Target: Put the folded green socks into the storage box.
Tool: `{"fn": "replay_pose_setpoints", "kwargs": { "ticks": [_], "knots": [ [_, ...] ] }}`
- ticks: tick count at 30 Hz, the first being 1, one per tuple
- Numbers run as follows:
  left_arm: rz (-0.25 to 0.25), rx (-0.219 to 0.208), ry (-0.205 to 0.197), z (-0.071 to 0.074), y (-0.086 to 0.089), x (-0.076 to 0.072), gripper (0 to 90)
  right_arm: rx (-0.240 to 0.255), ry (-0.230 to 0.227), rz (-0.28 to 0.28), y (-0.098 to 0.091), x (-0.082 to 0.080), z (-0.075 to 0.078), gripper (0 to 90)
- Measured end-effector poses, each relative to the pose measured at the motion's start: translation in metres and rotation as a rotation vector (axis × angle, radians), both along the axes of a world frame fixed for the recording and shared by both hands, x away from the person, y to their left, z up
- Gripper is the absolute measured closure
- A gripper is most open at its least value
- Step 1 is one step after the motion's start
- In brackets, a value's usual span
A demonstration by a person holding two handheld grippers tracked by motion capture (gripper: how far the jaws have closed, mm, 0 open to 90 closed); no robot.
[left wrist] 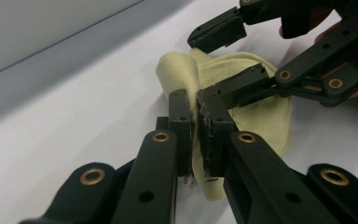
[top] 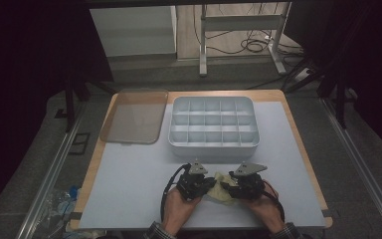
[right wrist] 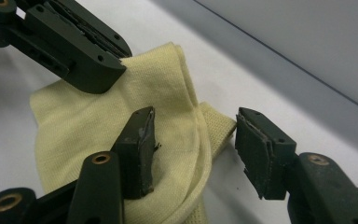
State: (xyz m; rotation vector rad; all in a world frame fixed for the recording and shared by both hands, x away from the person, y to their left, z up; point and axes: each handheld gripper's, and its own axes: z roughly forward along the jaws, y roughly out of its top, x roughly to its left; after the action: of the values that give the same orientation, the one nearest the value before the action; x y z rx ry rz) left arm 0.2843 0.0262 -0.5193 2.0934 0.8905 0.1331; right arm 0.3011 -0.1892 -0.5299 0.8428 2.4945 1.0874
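A pale yellow knitted cloth [top: 222,191] lies crumpled on the white table near the front edge, between my two grippers. My left gripper [left wrist: 196,116] is shut on a raised fold of the cloth [left wrist: 261,121]; in the high view this gripper [top: 210,183] sits at the cloth's left. My right gripper [right wrist: 196,135] is open, its jaws standing either side of a ridge of the cloth [right wrist: 88,121] without pressing it. In the high view the right gripper [top: 232,182] is at the cloth's right. A hand holds each gripper.
A white tray [top: 211,149] divided into several small compartments stands behind the grippers at mid-table. A clear lid [top: 134,117] lies to its left, at the table's back left corner. The table's wooden edge [top: 306,159] runs along the right.
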Motion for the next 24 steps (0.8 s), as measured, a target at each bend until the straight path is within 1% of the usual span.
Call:
{"fn": "replay_pose_setpoints", "kwargs": {
  "ticks": [2,3,5,8,11,14,16,18,19,21,22,24],
  "knots": [
    [0.003,0.01,0.002,-0.001,0.0,0.0,84.5,-0.006,-0.003,-0.001,0.0,0.0,0.001,47.6],
    [0.007,0.015,0.002,-0.002,0.0,0.0,84.2,-0.009,-0.016,-0.002,0.0,-0.003,0.005,48.1],
    [0.011,0.021,0.008,-0.004,0.002,0.001,83.9,0.0,-0.024,-0.003,0.0,-0.004,0.008,48.4],
    [0.022,0.021,0.011,-0.008,0.003,0.0,80.6,0.032,-0.048,-0.004,-0.003,-0.009,0.02,57.8],
    [0.036,0.026,0.016,-0.011,0.007,-0.004,72.9,0.04,-0.042,0.023,-0.003,-0.012,0.025,69.7],
    [0.057,0.012,0.021,-0.012,0.013,-0.009,69.1,0.041,-0.014,0.061,-0.001,-0.012,0.021,79.1],
    [0.056,0.014,0.033,-0.014,0.015,-0.01,67.4,0.048,0.007,0.073,0.001,-0.012,0.017,82.8],
    [0.049,0.025,0.042,-0.016,0.014,-0.01,66.5,0.055,0.022,0.084,0.003,-0.011,0.013,84.6],
    [0.049,0.02,0.046,-0.017,0.014,-0.01,66.5,0.054,0.025,0.087,0.004,-0.011,0.012,85.3],
    [0.053,0.01,0.055,-0.017,0.013,-0.01,67.3,0.055,0.028,0.093,0.005,-0.011,0.011,85.8],
    [0.051,0.006,0.067,-0.017,0.014,-0.009,68.6,0.055,0.028,0.095,0.005,-0.011,0.01,85.9],
    [0.048,-0.015,0.092,-0.018,0.013,-0.008,74.3,0.056,0.032,0.1,0.006,-0.01,0.009,85.9]
  ]
}}
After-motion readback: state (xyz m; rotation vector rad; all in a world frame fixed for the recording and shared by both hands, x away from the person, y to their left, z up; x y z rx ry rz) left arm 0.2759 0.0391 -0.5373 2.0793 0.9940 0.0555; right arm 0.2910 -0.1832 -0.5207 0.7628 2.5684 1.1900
